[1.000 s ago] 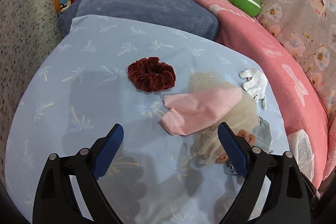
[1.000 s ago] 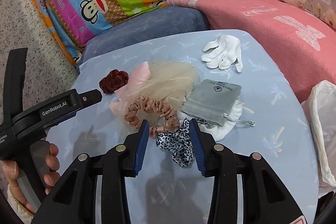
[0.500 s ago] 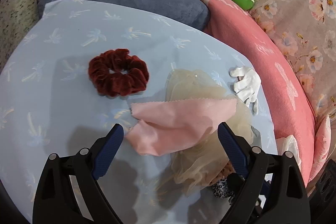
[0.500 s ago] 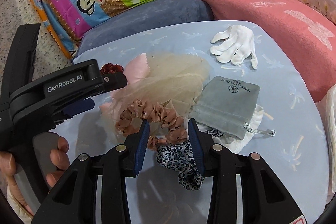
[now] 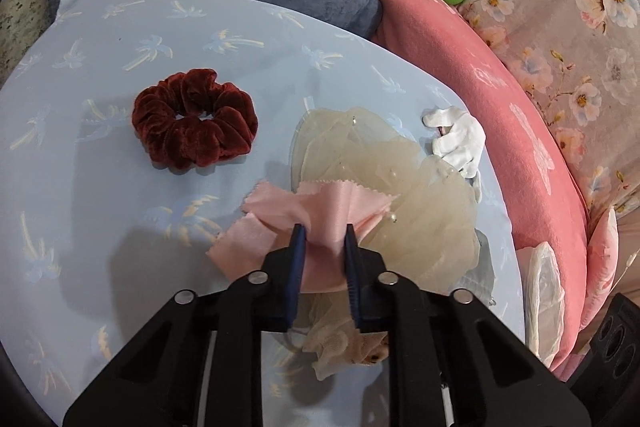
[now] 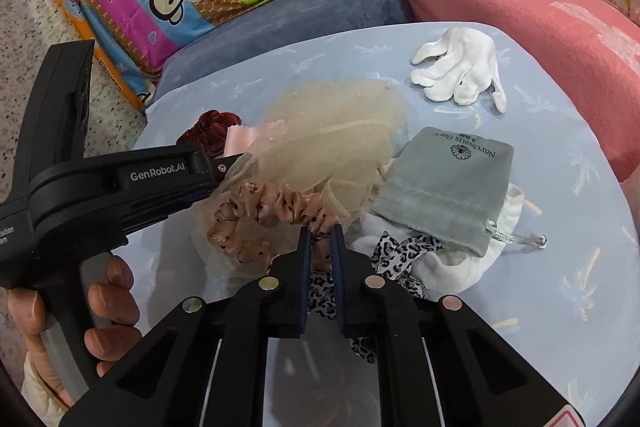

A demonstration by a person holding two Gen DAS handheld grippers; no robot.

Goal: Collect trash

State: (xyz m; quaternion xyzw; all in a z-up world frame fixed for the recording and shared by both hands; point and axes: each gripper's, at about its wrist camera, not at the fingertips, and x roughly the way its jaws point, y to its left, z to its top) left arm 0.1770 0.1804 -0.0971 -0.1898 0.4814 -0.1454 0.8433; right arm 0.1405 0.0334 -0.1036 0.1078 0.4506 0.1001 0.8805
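Left gripper [image 5: 325, 239]: jaws closing, pads pinching a raised fold of the pink cloth [image 5: 288, 223], which lies on the blue table [image 5: 100, 187] against the beige tulle [image 5: 384, 171]. Right gripper [image 6: 320, 239]: jaws closing on the near arc of the pink scrunchie [image 6: 256, 215], which sits at the tulle's edge beside the leopard strip [image 6: 396, 251] and the grey pouch [image 6: 448, 187]. Both items appear light, limp and compressible; satin is likely slippery, so a bunched fold or a gathered band gives the surest hold, and a lift may drag the tulle along. Farther out: red scrunchie [image 5: 194, 123], apart from the pile; white glove [image 6: 460, 67] toward the far rim; a white bag [image 5: 544, 291] off the table's right edge, a probable receptacle. Compared with one second earlier, both jaws were spread wide above the pile and the cloth lay flat; now the grippers sit lower and the cloth is puckered between the pads.
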